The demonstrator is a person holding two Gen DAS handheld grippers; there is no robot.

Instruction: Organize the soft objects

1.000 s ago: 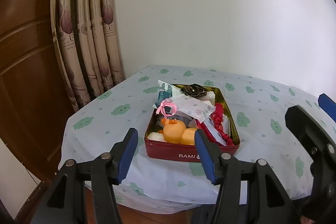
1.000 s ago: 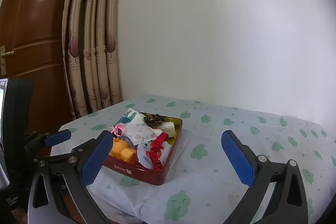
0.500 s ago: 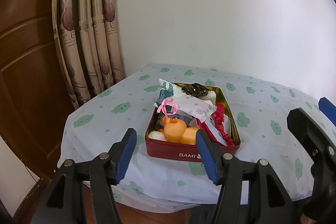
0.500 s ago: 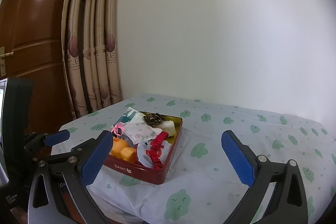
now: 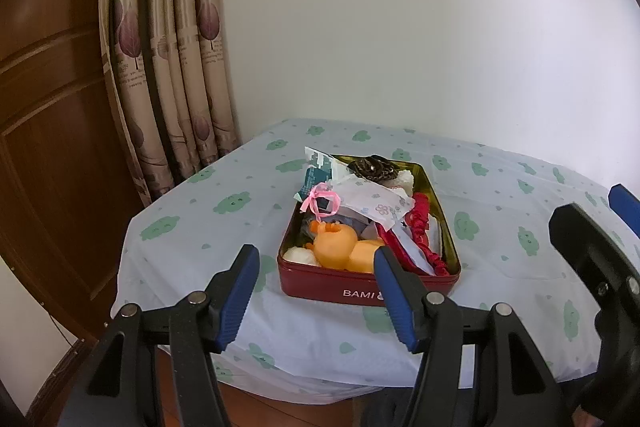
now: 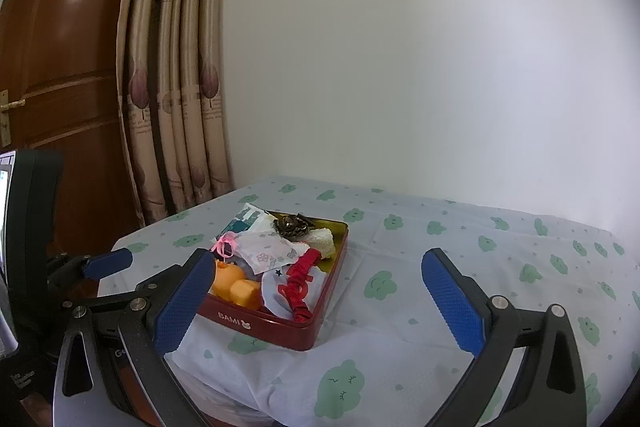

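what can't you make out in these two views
- Tin label: in the left wrist view, the left hand-held gripper hides what follows "BAMI".
- Tin's lower layers: both views, covered by the orange toy, red scrunchie and white pouch.
- Screen: right wrist view, cut off by the left edge.

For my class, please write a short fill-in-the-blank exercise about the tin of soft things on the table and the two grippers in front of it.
1. The soft things lie in a tin whose outside is ____ in colour.
2. The orange toy duck sits at the ____ end of the tin, beside the lettered wall.
3. The left gripper and the right gripper both hold ____.
4. The tablecloth is printed with green ____.

Missing words: red; near; nothing; clouds
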